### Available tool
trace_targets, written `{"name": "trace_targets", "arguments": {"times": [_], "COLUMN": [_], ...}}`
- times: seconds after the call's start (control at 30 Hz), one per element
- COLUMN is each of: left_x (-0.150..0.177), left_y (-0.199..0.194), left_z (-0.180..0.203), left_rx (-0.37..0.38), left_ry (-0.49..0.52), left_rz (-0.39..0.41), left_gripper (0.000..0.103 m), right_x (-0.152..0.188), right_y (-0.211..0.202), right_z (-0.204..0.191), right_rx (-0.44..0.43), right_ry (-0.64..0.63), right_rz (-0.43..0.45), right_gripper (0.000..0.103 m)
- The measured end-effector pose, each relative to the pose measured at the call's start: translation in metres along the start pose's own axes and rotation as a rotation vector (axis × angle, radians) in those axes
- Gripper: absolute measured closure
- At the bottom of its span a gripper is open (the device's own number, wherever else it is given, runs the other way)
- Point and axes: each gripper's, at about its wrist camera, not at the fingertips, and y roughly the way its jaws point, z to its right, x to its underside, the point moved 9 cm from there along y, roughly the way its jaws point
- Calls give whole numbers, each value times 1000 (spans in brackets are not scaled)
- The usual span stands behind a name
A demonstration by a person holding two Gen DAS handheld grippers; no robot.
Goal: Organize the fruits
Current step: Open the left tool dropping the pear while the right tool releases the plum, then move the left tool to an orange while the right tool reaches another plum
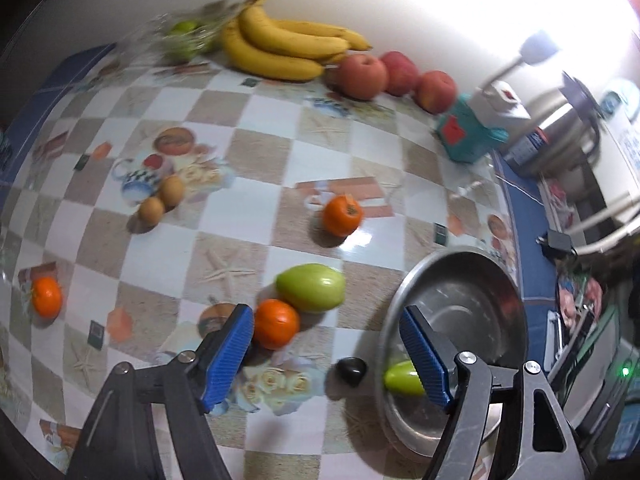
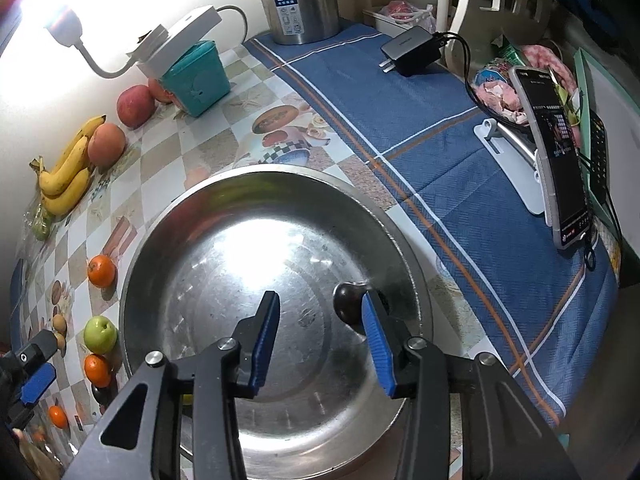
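My left gripper [image 1: 326, 356] is open and points down at the table beside the steel bowl [image 1: 400, 292], nothing between its pads. A small green fruit [image 1: 400, 378] lies inside the bowl's near rim, partly behind the right finger. A dark plum [image 1: 351, 370] rests on the table below the gap. An orange [image 1: 276, 323] touches a larger green fruit [image 1: 311, 287] by the left finger. My right gripper [image 2: 320, 340] hangs open over the bowl [image 2: 160, 220]. Another dark plum [image 2: 346, 302] lies in the bowl, just past the right fingertip and outside the gap.
Bananas [image 1: 280, 44], three red apples [image 1: 362, 72] and bagged green fruit [image 1: 184, 38] line the wall. More oranges [image 1: 342, 215] [image 1: 46, 296] and two small brown fruits [image 1: 160, 200] dot the checked cloth. A teal box [image 2: 198, 80], kettle [image 2: 296, 0], charger [image 2: 412, 50] and propped phone [image 2: 556, 160] stand nearby.
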Motion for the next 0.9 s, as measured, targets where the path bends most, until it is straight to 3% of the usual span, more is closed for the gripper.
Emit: {"name": "trace_targets", "arguments": {"times": [0.1, 0.13, 0.17, 0.23, 0.37, 0.47, 0.57, 0.67, 0.9], "left_x": [-1, -2, -2, -4, -9, -12, -15, -14, -18], "left_y": [3, 4, 5, 4, 1, -2, -5, -8, -20], "left_z": [-17, -22, -27, -39, -65, -83, -97, -108, -140], "left_rx": [-43, -65, -81, -129, -199, -233, -257, -279, -315], "left_ry": [-29, -35, -38, -42, -67, -87, -99, -104, -143], "left_rz": [0, 2, 5, 17, 46, 56, 67, 68, 95], "left_gripper": [14, 3, 0, 0, 0, 0, 0, 0, 0], "right_x": [1, 1, 2, 3, 5, 7, 8, 10, 17], "right_y": [1, 2, 2, 3, 4, 5, 6, 8, 11], "right_z": [-4, -6, -8, -13, -21, -27, -33, -40, -54], "right_rx": [-5, -5, -5, -8, -9, -10, -12, -17, -31], "right_ry": [-15, -23, -32, -52, -91, -119, -149, -174, -212], "right_rz": [-6, -7, -7, -8, -3, 3, 5, 4, -7], "right_gripper": [59, 59, 54, 40, 34, 21, 21, 8, 3]}}
